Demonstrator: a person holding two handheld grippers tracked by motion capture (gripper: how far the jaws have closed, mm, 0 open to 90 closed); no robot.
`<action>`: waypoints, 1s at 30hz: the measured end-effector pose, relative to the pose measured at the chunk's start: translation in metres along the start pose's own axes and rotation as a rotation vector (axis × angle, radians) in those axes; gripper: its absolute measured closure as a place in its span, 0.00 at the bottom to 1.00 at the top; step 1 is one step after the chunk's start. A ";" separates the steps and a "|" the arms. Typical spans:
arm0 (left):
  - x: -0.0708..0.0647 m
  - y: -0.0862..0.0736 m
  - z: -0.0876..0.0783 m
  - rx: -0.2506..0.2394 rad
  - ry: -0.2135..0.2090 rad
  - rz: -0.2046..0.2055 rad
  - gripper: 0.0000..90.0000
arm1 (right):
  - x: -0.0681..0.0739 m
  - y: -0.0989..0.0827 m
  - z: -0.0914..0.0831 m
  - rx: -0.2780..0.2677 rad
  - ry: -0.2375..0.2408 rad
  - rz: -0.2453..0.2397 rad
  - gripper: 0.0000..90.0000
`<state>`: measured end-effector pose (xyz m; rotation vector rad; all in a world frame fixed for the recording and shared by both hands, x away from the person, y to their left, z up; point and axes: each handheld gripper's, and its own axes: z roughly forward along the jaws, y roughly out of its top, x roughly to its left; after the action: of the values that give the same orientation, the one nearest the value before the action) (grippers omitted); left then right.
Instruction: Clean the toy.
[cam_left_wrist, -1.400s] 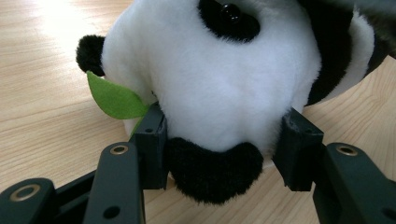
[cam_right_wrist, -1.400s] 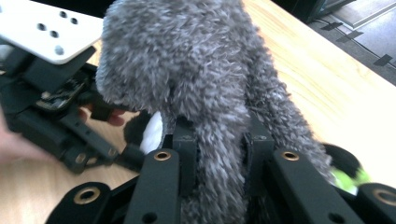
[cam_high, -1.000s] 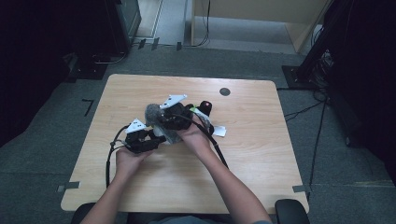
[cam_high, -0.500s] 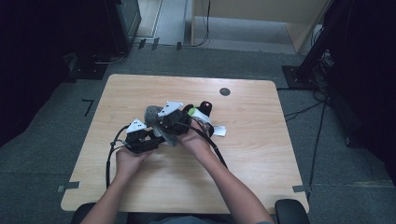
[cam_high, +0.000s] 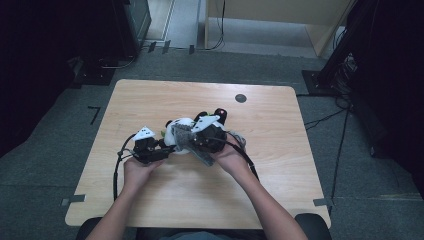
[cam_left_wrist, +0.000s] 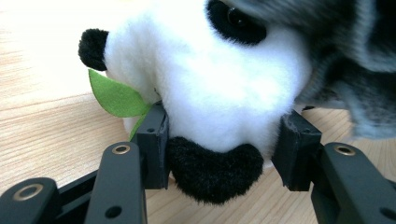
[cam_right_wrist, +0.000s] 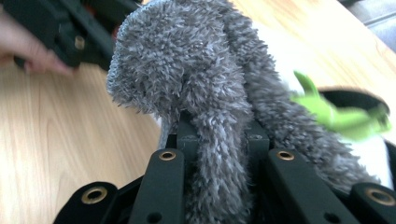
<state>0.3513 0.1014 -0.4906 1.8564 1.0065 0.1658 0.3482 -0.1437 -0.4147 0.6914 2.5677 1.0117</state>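
Note:
A black-and-white panda plush (cam_high: 177, 131) with a green felt leaf (cam_left_wrist: 116, 98) lies at the middle of the wooden table (cam_high: 280, 170). My left gripper (cam_high: 167, 145) comes from the left. Its pads press both sides of the panda's white body (cam_left_wrist: 210, 84), above a black patch. A grey fuzzy cloth (cam_right_wrist: 187, 60) is draped against the panda. My right gripper (cam_right_wrist: 219, 135) has just been closing and is now shut on a fold of this cloth (cam_high: 197, 147). In the high view the right gripper (cam_high: 190, 139) is just right of the panda.
A small black disc (cam_high: 241, 98) is set in the tabletop at the back. A black object with a red spot (cam_high: 220, 114) lies behind the right gripper. The left gripper's cable (cam_high: 119, 165) loops near the left forearm. Dark equipment stands on the floor around the table.
My right gripper has shifted right and toward the person, taking the grey cloth with it. The left gripper and the panda have stayed put.

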 end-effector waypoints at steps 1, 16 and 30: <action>0.000 0.000 0.000 -0.001 -0.001 -0.001 0.52 | -0.001 -0.002 -0.002 0.002 -0.003 -0.002 0.84; -0.003 -0.001 0.001 0.006 0.003 0.033 0.52 | -0.026 -0.017 -0.035 -0.016 -0.050 0.161 0.85; -0.003 0.000 0.000 0.016 0.003 0.025 0.49 | 0.020 -0.014 -0.041 -0.068 0.100 0.082 0.84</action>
<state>0.3494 0.0994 -0.4900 1.8839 0.9900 0.1762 0.3089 -0.1652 -0.3973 0.7519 2.5941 1.1829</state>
